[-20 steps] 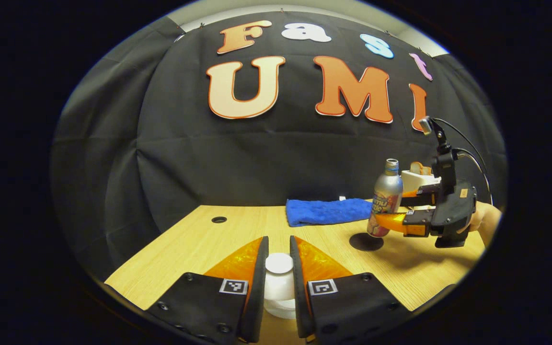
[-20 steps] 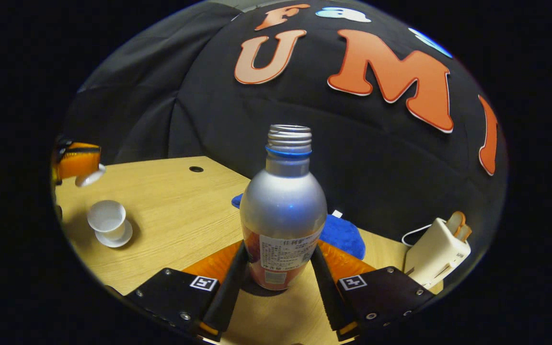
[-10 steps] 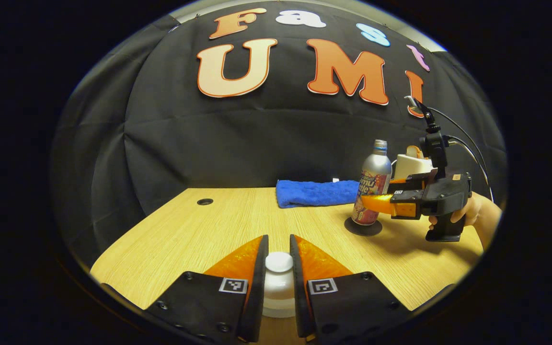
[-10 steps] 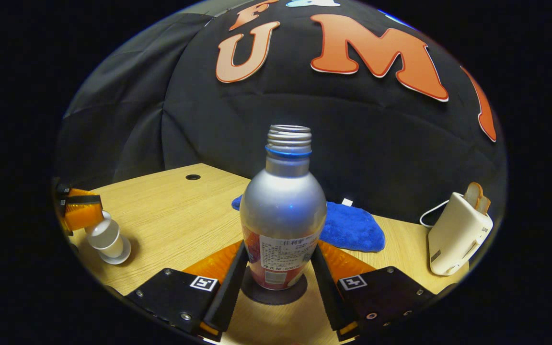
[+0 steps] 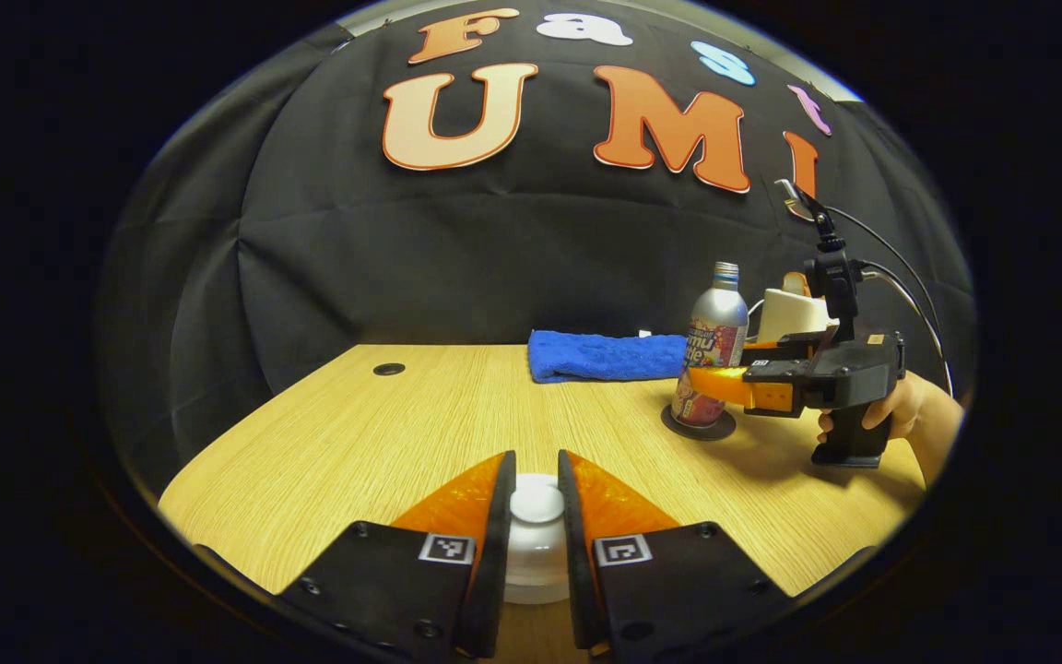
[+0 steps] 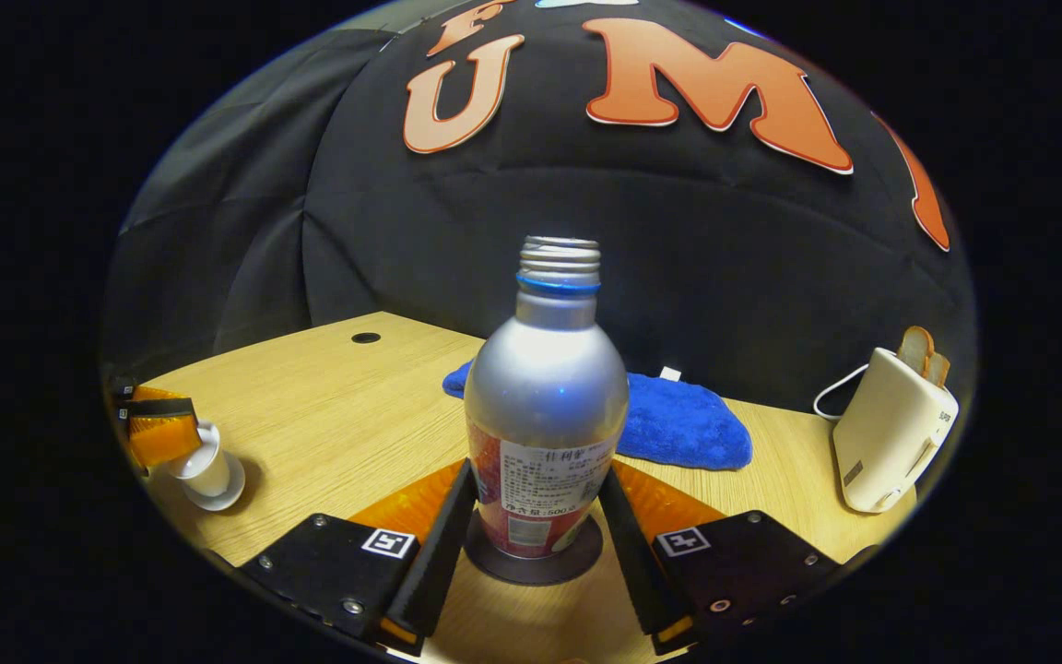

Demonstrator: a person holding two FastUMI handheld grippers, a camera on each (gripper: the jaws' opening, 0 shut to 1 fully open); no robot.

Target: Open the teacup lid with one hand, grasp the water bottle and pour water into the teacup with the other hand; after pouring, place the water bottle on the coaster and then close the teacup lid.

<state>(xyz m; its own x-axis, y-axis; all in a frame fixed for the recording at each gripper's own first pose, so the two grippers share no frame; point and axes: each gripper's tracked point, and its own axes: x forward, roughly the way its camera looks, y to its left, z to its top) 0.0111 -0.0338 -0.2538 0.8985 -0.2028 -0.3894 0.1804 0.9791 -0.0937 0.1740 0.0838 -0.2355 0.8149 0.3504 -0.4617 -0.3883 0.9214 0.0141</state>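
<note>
In the left gripper view my left gripper (image 5: 536, 463) is shut on the knob of the white teacup lid (image 5: 536, 503), which sits down on the white teacup (image 5: 536, 576). Far right, the silver water bottle (image 5: 713, 341) stands upright on the dark round coaster (image 5: 699, 426), with my right gripper (image 5: 725, 380) around its lower body and a hand (image 5: 900, 415) behind it. In the right gripper view my right gripper (image 6: 536, 472) presses both sides of the uncapped water bottle (image 6: 545, 397) on the coaster (image 6: 531, 561). At the far left the left gripper (image 6: 160, 432) covers the teacup (image 6: 206, 468).
A blue cloth (image 6: 683, 426) lies behind the bottle near the wall. A white toaster (image 6: 890, 433) with bread and a cord stands at the right. The wooden table (image 5: 383, 433) has a small cable hole (image 5: 389, 369) at the back left.
The right gripper lowered the bottle onto the coaster. The left gripper brought the lid down from above the open teacup onto it.
</note>
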